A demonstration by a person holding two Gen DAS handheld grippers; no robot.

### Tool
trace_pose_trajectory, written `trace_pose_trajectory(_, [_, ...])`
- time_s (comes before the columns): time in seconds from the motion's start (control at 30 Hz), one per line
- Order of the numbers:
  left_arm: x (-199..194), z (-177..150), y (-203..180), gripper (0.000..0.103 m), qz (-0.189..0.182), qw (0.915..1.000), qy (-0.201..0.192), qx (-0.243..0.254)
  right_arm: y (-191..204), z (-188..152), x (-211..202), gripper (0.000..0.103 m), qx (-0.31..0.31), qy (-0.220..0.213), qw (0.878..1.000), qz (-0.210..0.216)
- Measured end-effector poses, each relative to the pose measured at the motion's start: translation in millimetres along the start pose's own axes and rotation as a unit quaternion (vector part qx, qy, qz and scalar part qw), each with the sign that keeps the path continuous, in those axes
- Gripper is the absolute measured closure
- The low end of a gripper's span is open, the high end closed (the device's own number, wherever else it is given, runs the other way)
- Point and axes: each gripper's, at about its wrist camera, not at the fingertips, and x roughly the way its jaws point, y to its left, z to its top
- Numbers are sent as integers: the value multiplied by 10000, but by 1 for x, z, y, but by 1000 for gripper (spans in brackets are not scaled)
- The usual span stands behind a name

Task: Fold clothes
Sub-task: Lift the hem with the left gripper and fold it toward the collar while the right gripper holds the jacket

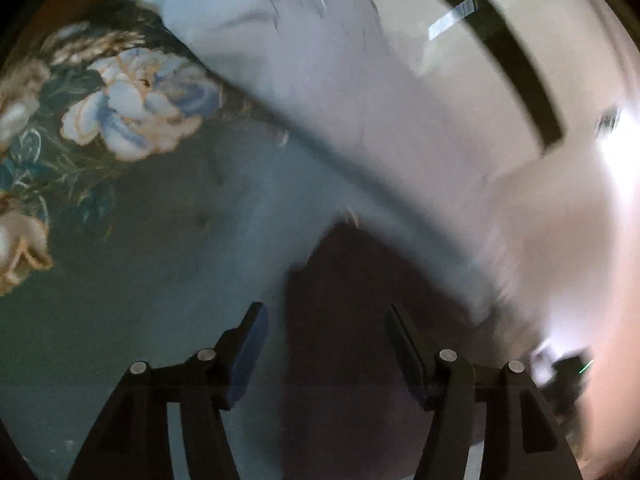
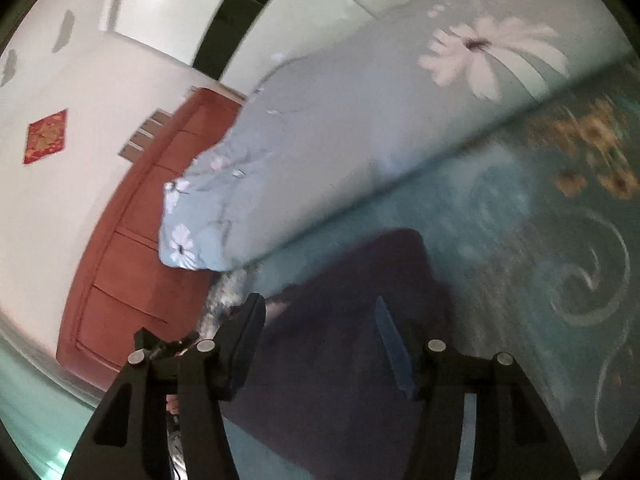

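A dark maroon garment (image 1: 360, 300) lies on the teal floral bedsheet (image 1: 140, 240). My left gripper (image 1: 326, 316) is open, its jaws wide apart just above the garment's near part, holding nothing. In the right wrist view the same dark garment (image 2: 340, 340) lies on the bedsheet (image 2: 520, 240). My right gripper (image 2: 320, 312) is open above it, its jaws on either side of the cloth, holding nothing. Both views are blurred by motion.
A light blue flowered quilt roll (image 2: 320, 140) lies along the bed behind the garment; it also shows in the left wrist view (image 1: 320, 60). A red-brown wooden cabinet (image 2: 132, 240) stands past the bed's end by a white wall (image 2: 80, 80).
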Motion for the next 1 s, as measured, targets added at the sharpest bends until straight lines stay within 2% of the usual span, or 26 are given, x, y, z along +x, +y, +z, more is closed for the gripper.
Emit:
trace_pose_trajectory(0.07, [11,-18,2,38,-13,9994,322,93,-14,-17,4,44,116,207,9997,-69])
trace_pose_trajectory(0.13, [17,-36,5,38,-278,9983,503,-9,-30,-37,6,44,339,384,9987,19])
trace_pose_trajectory(0.2, [11,-51,13,38,-521,9974,467,-175,-40,-51,4,44,514,465,9974,214])
trace_pose_trajectory(0.3, [-7,-73,22,38,-756,9958,368,-372,-53,-71,-1,34,703,573,9950,414])
trace_pose_trajectory(0.37, [-14,-83,28,35,-881,9943,321,-505,-58,-82,1,34,826,699,9929,500])
trace_pose_trajectory(0.47, [-8,-99,35,33,-1211,9879,489,-837,-57,-89,4,33,845,668,9928,522])
trace_pose_trajectory(0.6, [18,-102,31,32,-1509,9778,698,-1277,-47,-88,13,20,842,587,9936,465])
trace_pose_trajectory(0.73, [22,-100,26,28,-1499,9765,446,-1480,-35,-91,16,20,789,515,9951,300])
trace_pose_trajectory(0.87, [22,-102,23,28,-1461,9768,178,-1555,-42,-102,7,20,1055,416,9919,569])
trace_pose_trajectory(1.0, [23,-102,24,28,-1502,9778,73,-1462,-50,-119,-6,22,1451,349,9869,609])
